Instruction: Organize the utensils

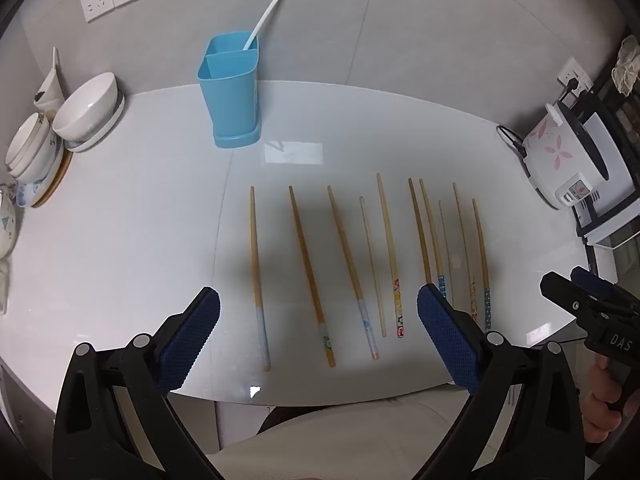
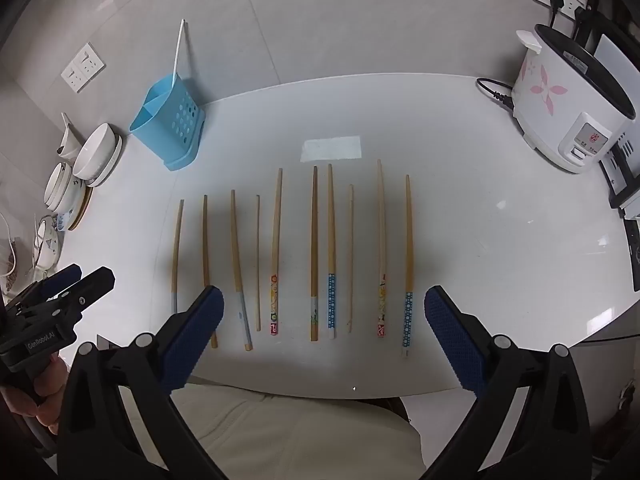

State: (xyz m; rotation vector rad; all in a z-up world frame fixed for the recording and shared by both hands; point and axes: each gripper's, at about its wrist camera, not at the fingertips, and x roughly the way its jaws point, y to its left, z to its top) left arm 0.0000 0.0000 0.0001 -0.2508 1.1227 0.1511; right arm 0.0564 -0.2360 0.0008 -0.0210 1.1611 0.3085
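Note:
Several wooden chopsticks lie side by side in a row on the white table, some with patterned ends toward me. A blue two-part utensil holder stands at the back with one white chopstick leaning in it. My left gripper hovers open above the near ends of the left chopsticks, nothing between its fingers. My right gripper hangs open over the near ends of the middle chopsticks, also empty. Each gripper shows at the edge of the other's view.
White bowls and stacked dishes stand at the back left. A flowered rice cooker with its cord sits at the back right. A person's lap in beige cloth is below the table's near edge.

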